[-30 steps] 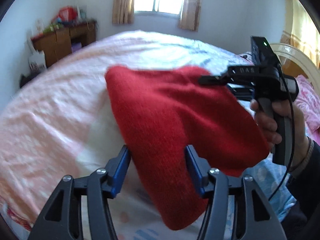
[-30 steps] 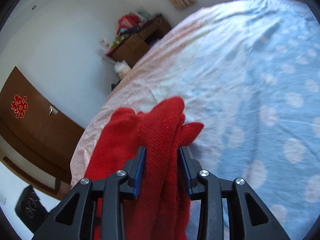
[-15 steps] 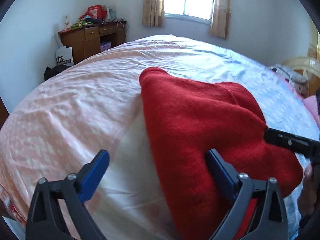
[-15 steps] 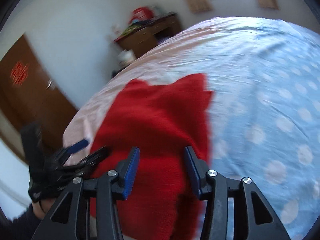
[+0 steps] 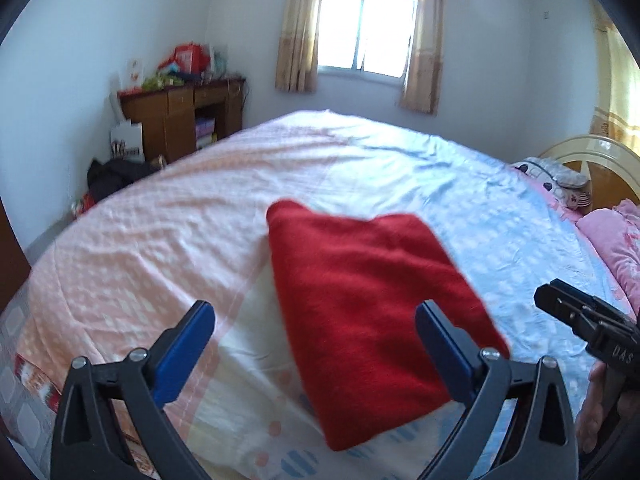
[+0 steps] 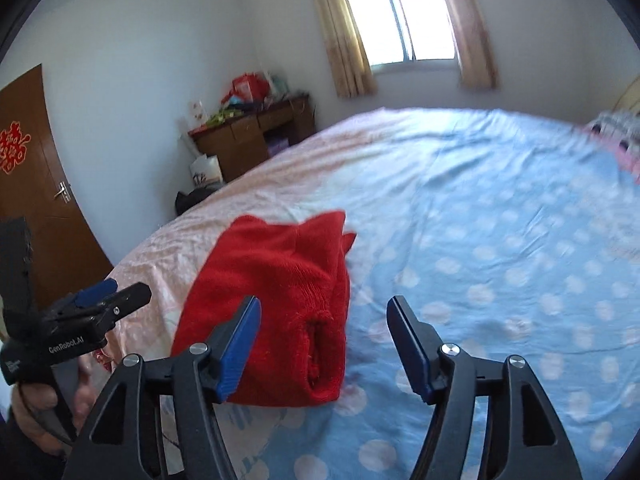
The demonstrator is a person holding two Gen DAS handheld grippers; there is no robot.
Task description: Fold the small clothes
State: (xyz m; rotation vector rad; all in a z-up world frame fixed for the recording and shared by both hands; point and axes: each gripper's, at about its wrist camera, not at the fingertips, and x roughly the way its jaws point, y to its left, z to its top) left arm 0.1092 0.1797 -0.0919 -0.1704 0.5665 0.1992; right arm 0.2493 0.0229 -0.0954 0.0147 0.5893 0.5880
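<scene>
A red knitted garment (image 5: 368,300) lies folded in a compact rectangle on the bed; it also shows in the right wrist view (image 6: 280,304). My left gripper (image 5: 314,338) is open and empty, pulled back above the garment's near end. My right gripper (image 6: 324,340) is open and empty, just behind the garment's near right corner. Each gripper shows in the other's view, the right one (image 5: 580,320) at the right edge and the left one (image 6: 100,300) at the left edge.
The bed (image 5: 160,240) has a pink and blue dotted sheet (image 6: 500,240). Pink pillows (image 5: 608,240) and a headboard (image 5: 592,160) are at the right. A wooden desk (image 5: 180,116) stands by the far wall, a brown door (image 6: 36,184) at the left.
Both grippers have let go of the red garment, opened wide and drawn back. The garment, held up a second ago, now lies folded on the bed.
</scene>
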